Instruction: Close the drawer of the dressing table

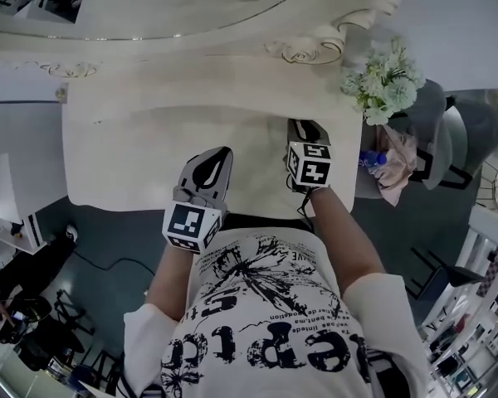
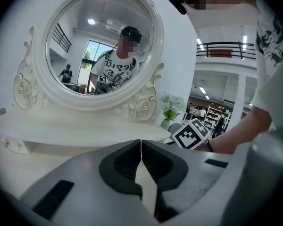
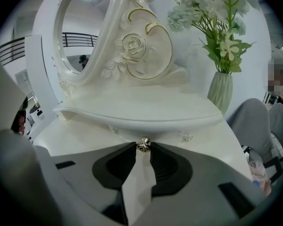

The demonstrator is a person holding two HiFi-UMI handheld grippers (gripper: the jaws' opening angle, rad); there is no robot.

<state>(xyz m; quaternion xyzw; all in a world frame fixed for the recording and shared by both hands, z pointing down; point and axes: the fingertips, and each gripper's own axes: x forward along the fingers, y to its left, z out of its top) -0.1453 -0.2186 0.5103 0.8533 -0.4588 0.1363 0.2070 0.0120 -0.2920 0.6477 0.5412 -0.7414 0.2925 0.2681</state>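
The white dressing table (image 1: 149, 139) carries a round mirror (image 2: 101, 46) over a curved shelf (image 3: 141, 112). Under that shelf sits a small drawer front (image 3: 166, 134) with a metal knob (image 3: 143, 145). My right gripper (image 3: 143, 149) holds this knob between its fingertips, and in the head view it reaches in beside the shelf edge (image 1: 305, 131). How far the drawer stands out I cannot tell. My left gripper (image 2: 141, 147) is shut on nothing and hovers over the tabletop near the front edge (image 1: 214, 160).
A pale green vase with white flowers (image 3: 221, 95) stands on the table's right end (image 1: 386, 81). A grey chair (image 1: 448, 131) with cloth on it is right of the table. A white cabinet (image 1: 21, 164) stands at the left.
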